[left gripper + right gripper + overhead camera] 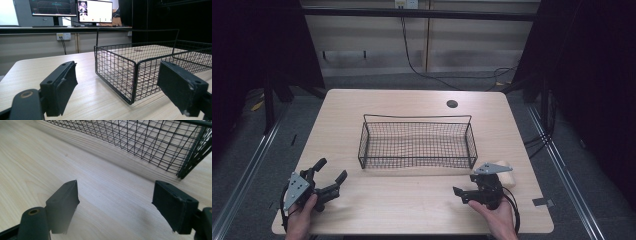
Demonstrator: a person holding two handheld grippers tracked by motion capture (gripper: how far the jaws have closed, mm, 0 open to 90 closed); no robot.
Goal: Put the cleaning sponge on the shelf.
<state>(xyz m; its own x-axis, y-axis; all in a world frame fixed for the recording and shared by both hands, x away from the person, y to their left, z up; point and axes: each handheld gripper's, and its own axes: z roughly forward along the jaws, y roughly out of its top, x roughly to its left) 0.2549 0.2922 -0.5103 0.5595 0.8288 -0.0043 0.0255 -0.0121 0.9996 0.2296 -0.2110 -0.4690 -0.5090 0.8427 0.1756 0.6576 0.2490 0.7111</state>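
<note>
We were at the very start of the job, we think, with both grippers waiting near our edge of the table (412,205). Our left gripper (330,175) sat at the near left corner in our left hand (302,217), and its jaws were spread wide with nothing between them. In the left gripper view we looked between those jaws at the near corner of the basket (133,82), which was close but not touching. Our right gripper (464,192) sat at the near right in our right hand (498,214). Its jaws were spread wide too, and in the right gripper view just bare wood lay between them. They held nothing and touched nothing. Just past the right gripper, partly behind it, lay a small pale lump (504,172) on the table, close to the basket's right end. We could not tell what it was. Farther off, the black wire basket stood in the middle of the table, and it looked empty. We think the next move was to turn the right gripper to the pale lump, close on it softly, and lift it over the basket's wall.
</note>
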